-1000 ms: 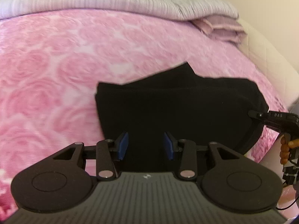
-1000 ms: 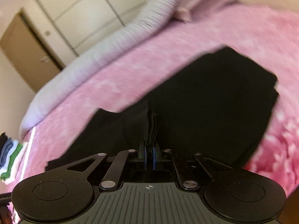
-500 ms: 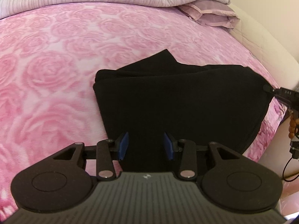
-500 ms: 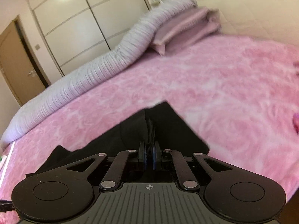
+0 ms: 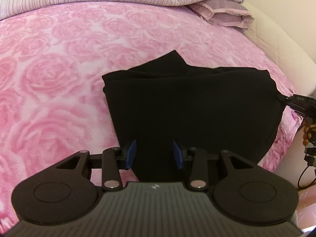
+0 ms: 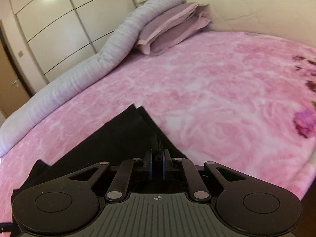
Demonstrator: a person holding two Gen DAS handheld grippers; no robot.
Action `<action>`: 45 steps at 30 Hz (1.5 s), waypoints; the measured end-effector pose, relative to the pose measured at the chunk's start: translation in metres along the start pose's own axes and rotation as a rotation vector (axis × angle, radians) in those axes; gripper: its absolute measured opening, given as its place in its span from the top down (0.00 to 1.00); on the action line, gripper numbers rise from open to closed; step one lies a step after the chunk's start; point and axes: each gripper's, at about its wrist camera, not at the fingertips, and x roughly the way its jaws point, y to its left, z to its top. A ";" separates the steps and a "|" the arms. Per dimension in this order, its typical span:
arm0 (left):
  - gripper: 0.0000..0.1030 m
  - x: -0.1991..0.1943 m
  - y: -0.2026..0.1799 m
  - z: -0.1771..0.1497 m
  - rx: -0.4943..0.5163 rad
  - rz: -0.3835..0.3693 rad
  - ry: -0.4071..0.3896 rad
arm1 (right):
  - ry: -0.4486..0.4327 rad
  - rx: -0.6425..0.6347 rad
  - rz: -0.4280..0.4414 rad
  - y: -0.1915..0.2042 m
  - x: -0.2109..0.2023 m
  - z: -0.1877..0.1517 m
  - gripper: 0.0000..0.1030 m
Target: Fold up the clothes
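The black garment (image 5: 189, 108) lay folded flat on the pink rose blanket (image 5: 49, 75) of the bed, near its front edge, probably so the soft flat surface would keep the layers squared. The left tool (image 5: 154, 154) hovered over the near edge with its blue pads (image 5: 130, 154) spread apart, gripping nothing, likely ready to pin or take that edge. The right tool (image 6: 157, 165) sat at the garment's right corner, jaws opening, a thin ridge of black cloth between the pads; it looked like a release after laying the fold. The left view showed the whole folded shape and the right tool's tip at the far right edge. The right view showed only a wedge of cloth, plus pillows (image 6: 173, 29) and wardrobe (image 6: 59, 29).
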 end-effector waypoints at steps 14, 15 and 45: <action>0.68 0.006 -0.010 -0.003 0.082 -0.025 0.018 | -0.044 -0.125 -0.158 0.030 -0.019 -0.028 0.71; 0.68 0.006 -0.011 -0.004 0.083 -0.035 0.023 | -0.055 -0.138 -0.144 0.035 -0.025 -0.032 0.70; 0.58 -0.171 -0.099 -0.126 0.126 0.162 -0.134 | 0.159 -0.279 -0.061 0.133 -0.233 -0.148 0.59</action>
